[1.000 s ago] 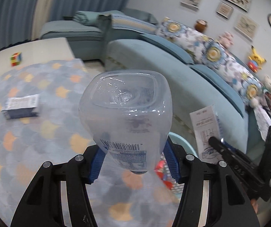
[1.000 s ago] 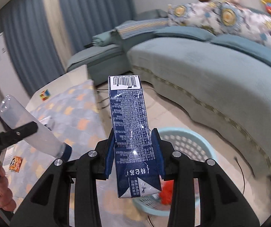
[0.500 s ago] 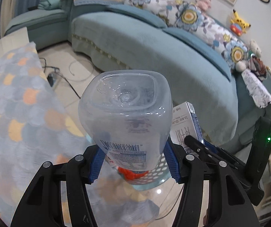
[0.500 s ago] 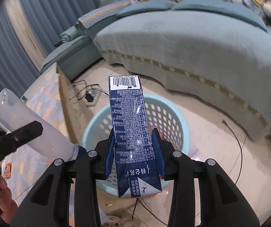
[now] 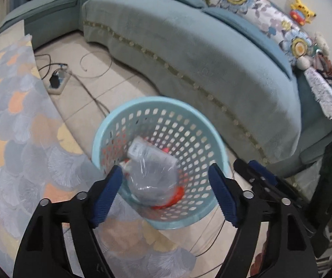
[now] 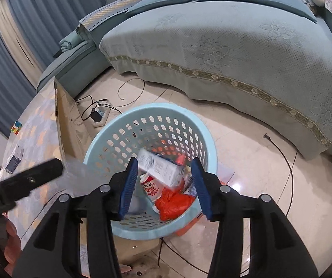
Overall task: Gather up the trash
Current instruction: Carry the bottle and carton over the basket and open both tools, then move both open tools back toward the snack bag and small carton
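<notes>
Both hands have swung off the table and tipped down over the basket since a second ago, and the loads they were carrying have left the claws! The left gripper (image 5: 164, 195) is pitched steeply down, its blue pads spreading apart with clear air either side of the clear plastic bottle (image 5: 153, 177), which is blurred and sits inside the light blue basket (image 5: 101, 139), free of both pads. The right gripper (image 6: 162, 185) is angled down much the same way, its jaws opening too, and the milk carton (image 6: 160, 168) lies tilted in the basket (image 6: 208, 143) below them, not pinched by either pad.

Down in the basket there is more: a red-and-white snack wrapper (image 6: 150, 186) just under the carton, and crumpled red plastic (image 6: 174, 201) beside it, near the bottom wall. The basket stands on the pale tiled floor (image 6: 247, 162), close to the edge of the table with its scale-patterned cloth (image 5: 10, 125).

From the right-hand view, the left gripper's black finger reaches in from the left edge, with the bottle a grey smear at its tip over the basket rim. The person's fingers (image 6: 10, 238) show at the lower left. A curved teal sofa (image 5: 200, 53) fills the background, and a power strip (image 5: 58, 81) with trailing cables lies on the floor between sofa and table.
</notes>
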`<state>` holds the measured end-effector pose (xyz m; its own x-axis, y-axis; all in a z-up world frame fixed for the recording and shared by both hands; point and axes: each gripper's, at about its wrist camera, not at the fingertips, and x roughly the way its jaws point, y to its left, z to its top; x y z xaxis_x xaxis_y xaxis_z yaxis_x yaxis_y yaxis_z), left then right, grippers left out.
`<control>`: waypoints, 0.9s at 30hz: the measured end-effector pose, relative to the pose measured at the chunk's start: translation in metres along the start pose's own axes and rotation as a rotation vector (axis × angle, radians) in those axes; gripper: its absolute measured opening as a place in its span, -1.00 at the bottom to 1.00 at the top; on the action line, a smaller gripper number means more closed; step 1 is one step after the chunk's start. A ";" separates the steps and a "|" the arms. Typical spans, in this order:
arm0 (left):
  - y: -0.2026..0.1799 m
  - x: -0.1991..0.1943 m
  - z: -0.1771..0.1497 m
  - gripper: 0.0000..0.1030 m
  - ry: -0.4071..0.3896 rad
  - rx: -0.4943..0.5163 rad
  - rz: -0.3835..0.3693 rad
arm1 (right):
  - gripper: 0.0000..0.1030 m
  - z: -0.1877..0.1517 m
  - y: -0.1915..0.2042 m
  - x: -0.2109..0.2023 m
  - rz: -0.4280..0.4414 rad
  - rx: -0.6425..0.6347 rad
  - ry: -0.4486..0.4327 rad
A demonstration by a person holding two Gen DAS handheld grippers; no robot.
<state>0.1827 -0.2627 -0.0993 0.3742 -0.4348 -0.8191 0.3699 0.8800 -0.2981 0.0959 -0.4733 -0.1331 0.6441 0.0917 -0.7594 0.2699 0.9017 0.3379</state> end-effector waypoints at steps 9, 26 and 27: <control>0.005 -0.014 0.000 0.45 -0.060 -0.026 -0.025 | -0.14 -0.001 0.018 -0.007 0.002 -0.066 -0.011; 0.125 -0.148 -0.047 0.45 -0.286 -0.210 0.132 | 0.03 0.002 0.123 -0.029 0.191 -0.202 -0.050; 0.140 -0.160 -0.055 0.45 -0.301 -0.233 0.167 | 0.11 0.000 0.134 -0.031 0.195 -0.225 -0.056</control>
<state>0.1275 -0.0596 -0.0367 0.6577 -0.2890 -0.6956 0.0939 0.9477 -0.3049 0.1123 -0.3548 -0.0645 0.7085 0.2546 -0.6582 -0.0243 0.9409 0.3378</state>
